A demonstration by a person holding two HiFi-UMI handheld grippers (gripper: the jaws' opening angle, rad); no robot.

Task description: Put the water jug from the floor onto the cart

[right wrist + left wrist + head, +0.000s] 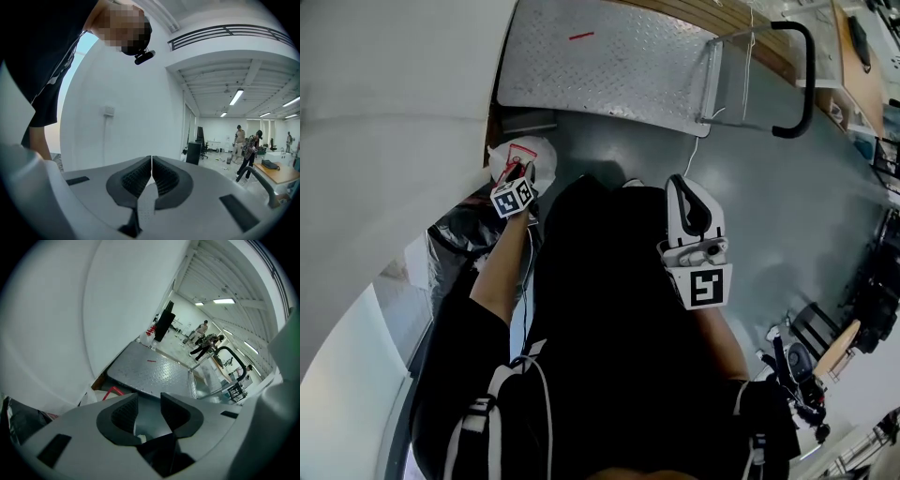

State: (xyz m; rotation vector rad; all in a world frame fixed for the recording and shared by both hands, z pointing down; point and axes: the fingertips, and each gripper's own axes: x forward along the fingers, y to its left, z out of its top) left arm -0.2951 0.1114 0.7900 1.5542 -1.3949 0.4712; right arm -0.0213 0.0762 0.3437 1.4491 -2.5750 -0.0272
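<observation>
Black short-sleeved shirt [609, 309], black shoulder straps [478, 431] with pale stripes, thin white cable [528, 281], white left gripper [149, 403] and right gripper [151, 161], black jaw pads [124, 413], square-marker cubes [710, 286]

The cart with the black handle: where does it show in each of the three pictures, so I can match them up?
Head view: the cart lies across the top, its black handle at the upper right.
Left gripper view: the cart sits in the middle, the black handle to its right.
Right gripper view: only the black handle, low at the right edge; the rest of the cart does not show.
Shared landmark: the black handle.
</observation>
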